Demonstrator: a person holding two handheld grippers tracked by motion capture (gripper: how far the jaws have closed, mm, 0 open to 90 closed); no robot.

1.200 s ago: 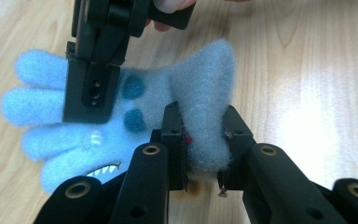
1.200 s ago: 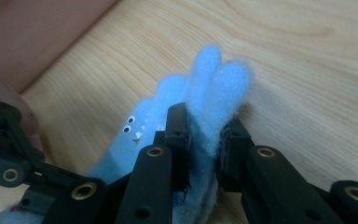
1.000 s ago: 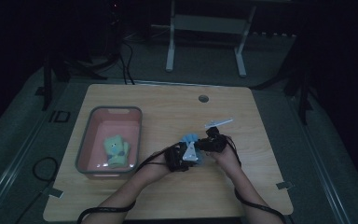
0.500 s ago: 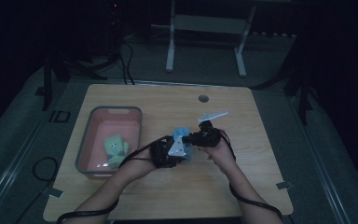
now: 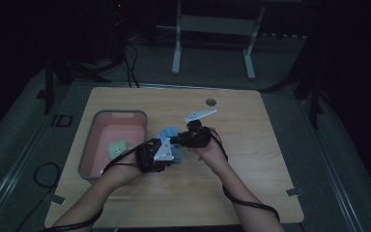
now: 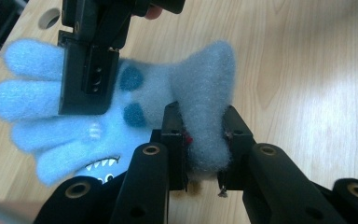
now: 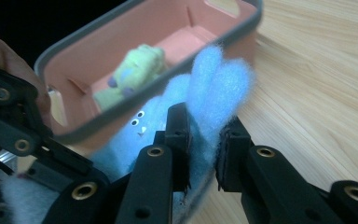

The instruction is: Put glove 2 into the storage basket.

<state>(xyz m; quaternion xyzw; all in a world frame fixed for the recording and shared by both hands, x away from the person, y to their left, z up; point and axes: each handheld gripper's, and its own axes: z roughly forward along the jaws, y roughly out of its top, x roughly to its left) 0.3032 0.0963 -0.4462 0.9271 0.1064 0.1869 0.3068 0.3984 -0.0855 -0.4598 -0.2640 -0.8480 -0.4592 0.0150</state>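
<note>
Both grippers had the blue fuzzy glove pinched and lifted off the tabletop, just right of the pink bin near the tabletop's middle. Left gripper was clamped on the glove's cuff end; right gripper was clamped on a finger tip, jaws narrow on the fabric. A green plush toy lay in the bin.

Risks, as I judged them:
- Right grip only caught a thin bit of fluff at one finger; a pull apart could slip it free and the glove would swing from the left gripper.
- Glove hung close to the bin's right wall; a low carry could snag the rim and shove the bin.

Versus a second earlier: both hands had risen and shifted left toward the bin, carrying the glove along. Toy and bin had stayed put.
</note>
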